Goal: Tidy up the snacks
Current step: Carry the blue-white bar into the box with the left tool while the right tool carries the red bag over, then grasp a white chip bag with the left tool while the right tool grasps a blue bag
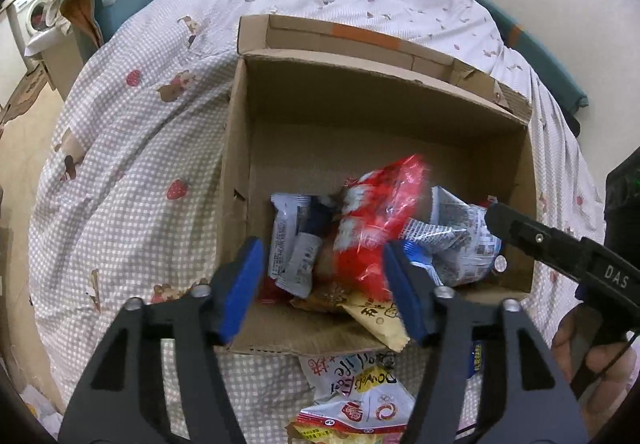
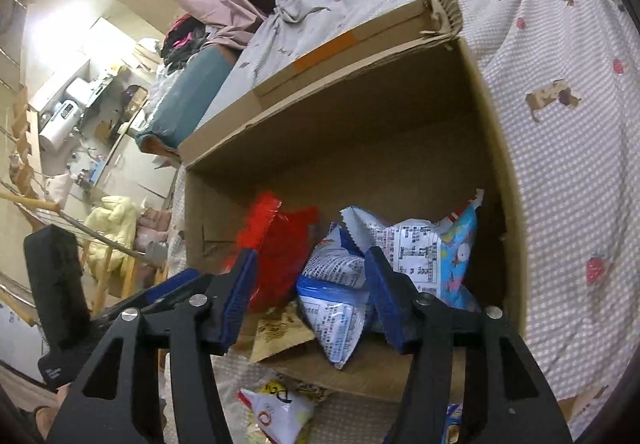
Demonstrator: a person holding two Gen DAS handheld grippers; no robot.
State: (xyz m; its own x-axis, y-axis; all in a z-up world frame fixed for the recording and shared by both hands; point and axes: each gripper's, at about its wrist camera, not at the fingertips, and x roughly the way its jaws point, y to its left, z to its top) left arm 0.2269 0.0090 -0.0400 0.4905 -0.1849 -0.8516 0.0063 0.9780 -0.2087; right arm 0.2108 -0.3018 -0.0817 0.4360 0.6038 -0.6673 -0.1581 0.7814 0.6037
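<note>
Checked bedding with strawberry and bear prints (image 1: 132,148) carries an open cardboard box (image 1: 240,132) half filled with snack packets.

Inside the box, a red packet (image 1: 372,220) lies near the middle, blurred in the left wrist view; the left gripper (image 1: 324,284) hangs above the box's near edge with its blue pads spread apart, pressing on nothing, the red packet between and beyond them. Toward the box's right wall sit a white-and-blue printed packet (image 2: 428,248) and a smaller blue-and-white one (image 2: 336,308); the right gripper (image 2: 310,300) stands over them, jaws released, and the smaller packet lies loose between its pads. Just outside the box's near wall, a white and yellow packet (image 1: 360,392) rests on the bedding.
</note>
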